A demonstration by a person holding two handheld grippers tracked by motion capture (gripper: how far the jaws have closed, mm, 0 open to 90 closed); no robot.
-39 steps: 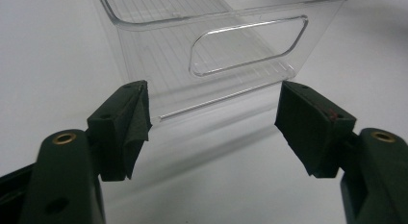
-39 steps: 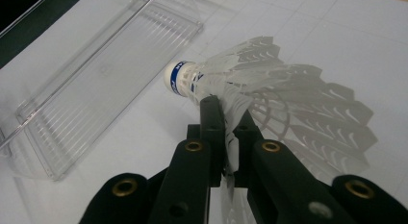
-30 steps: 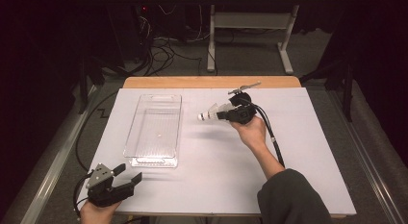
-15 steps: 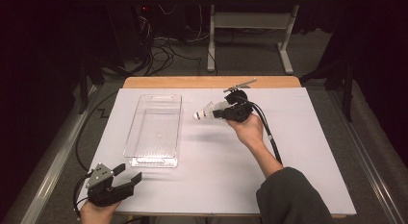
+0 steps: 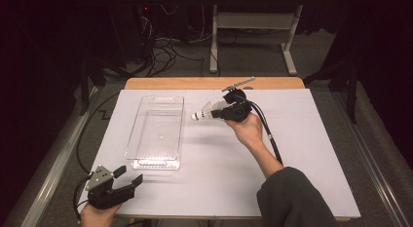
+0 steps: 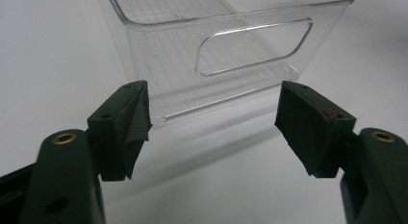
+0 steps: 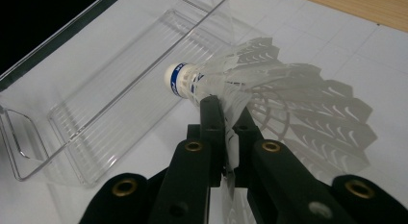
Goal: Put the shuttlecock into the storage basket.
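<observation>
Right gripper (image 5: 220, 112) pinching a white shuttlecock (image 5: 203, 113) by its feathers beside the clear bin (image 5: 157, 129) — left gripper (image 5: 127, 176) spread wide, holding nothing, near the bin's end

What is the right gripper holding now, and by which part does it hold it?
The right gripper holds a white shuttlecock by its feather skirt, pinched between the shut jaws. The cork end points toward the clear plastic bin.

A lab: cable tangle (image 5: 160, 47) on dark floor, bare white-topped table (image 5: 316, 154).
</observation>
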